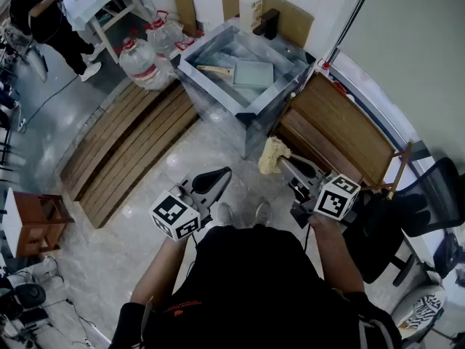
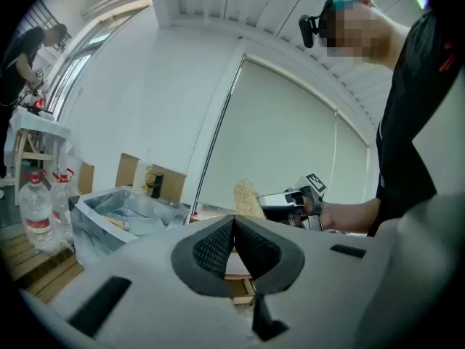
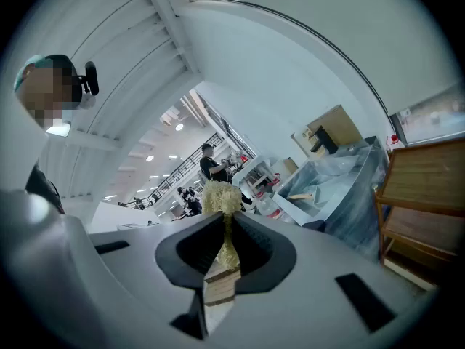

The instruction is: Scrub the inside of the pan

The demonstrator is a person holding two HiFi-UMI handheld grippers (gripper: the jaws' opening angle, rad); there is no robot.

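Observation:
A square grey pan lies in a foil-lined sink basin, beside a wooden-handled tool. Both grippers are held at waist height, well short of the sink. My right gripper is shut on the wooden handle of a pale fibrous scrub brush, whose bristle head sticks out past the jaws. My left gripper is shut with nothing between its pads. In the left gripper view the brush and the sink show ahead. The right gripper view has the sink to its right.
Large water bottles stand left of the sink, by a long wooden bench. A wooden rack is on the right, with a black office chair beyond. A white bottle stands behind the sink. A person works at the far left.

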